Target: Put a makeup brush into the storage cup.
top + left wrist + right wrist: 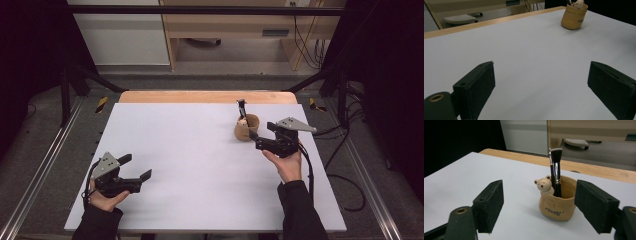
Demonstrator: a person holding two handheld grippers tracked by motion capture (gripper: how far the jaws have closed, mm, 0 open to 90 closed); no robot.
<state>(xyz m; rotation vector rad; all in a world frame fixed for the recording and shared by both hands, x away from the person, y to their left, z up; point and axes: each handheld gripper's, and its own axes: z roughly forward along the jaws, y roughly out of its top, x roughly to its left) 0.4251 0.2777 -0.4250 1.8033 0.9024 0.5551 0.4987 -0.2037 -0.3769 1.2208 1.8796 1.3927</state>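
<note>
The pot (557,200) stands near the bench's (200,150) far right edge, two brushes (556,170) upright inside. Right tongs (253,135), released, sit just beside it, perhaps touching; left tongs (137,167), released, well apart.

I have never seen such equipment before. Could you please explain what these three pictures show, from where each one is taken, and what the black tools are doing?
A person sits at a white table and holds a hand tool in each hand; no robot arm is there. Each tool is a gripper with two black jaws. The high view looks down from above: the left gripper is at the left, the right gripper at the right. The other two pictures come from small cameras riding on each gripper, looking along its jaws. On the table stands a tan holder with a small bear figure, and two brushes stand upright in it. Both grippers are open and hold nothing. The right one is close to the holder, apparently not touching it.
</note>
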